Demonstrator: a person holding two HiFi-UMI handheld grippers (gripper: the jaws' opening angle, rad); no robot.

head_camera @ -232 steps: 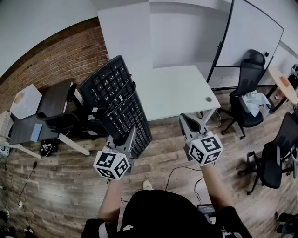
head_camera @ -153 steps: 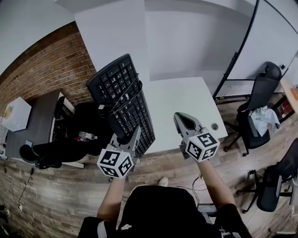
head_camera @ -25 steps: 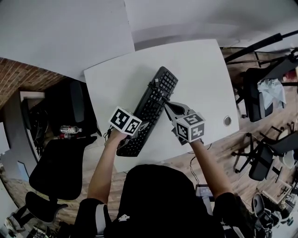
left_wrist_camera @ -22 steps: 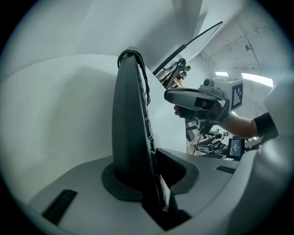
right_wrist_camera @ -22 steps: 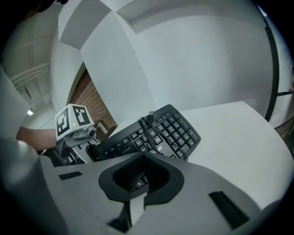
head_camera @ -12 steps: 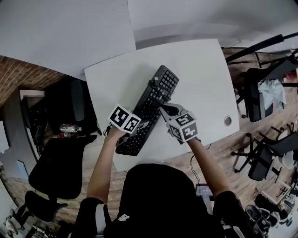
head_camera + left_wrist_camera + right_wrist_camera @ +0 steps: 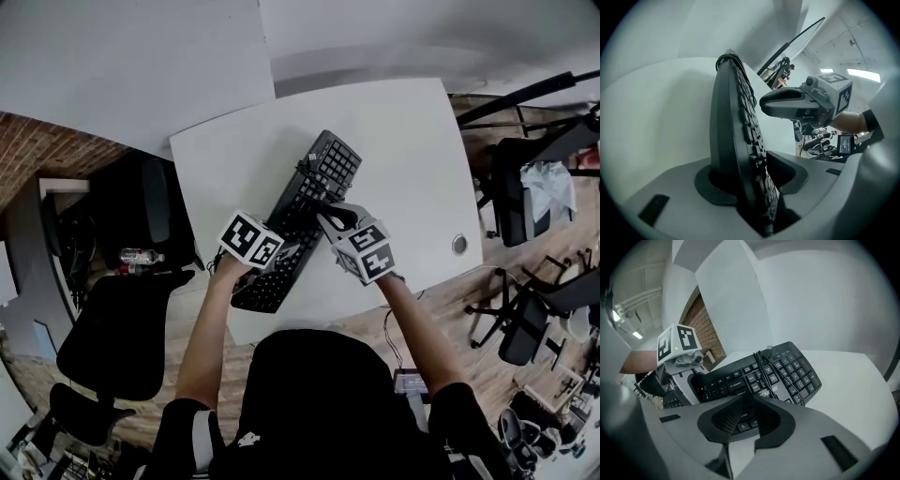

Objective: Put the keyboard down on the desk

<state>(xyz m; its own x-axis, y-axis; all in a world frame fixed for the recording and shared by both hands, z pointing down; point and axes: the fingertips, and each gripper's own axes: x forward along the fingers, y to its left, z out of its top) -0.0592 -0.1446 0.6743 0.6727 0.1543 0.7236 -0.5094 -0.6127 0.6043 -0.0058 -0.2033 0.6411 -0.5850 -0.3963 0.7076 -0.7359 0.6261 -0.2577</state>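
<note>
Overhead, shows the keyboard (image 7: 335,161) flat on the white desk (image 7: 412,141), slanting from 7 to 1 o'clock. Closer in, reveals the left gripper (image 7: 754,174) just opening, jaws loose astride its edge, and the right gripper (image 7: 747,401) newly parted, empty, above the keys.

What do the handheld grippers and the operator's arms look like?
Both the left gripper and right gripper are grey moulded bodies with two broad jaws and dark pads. Each carries a white marker cube with black square patterns. The person wears a black short-sleeved top and a dark band on the right wrist.
</note>
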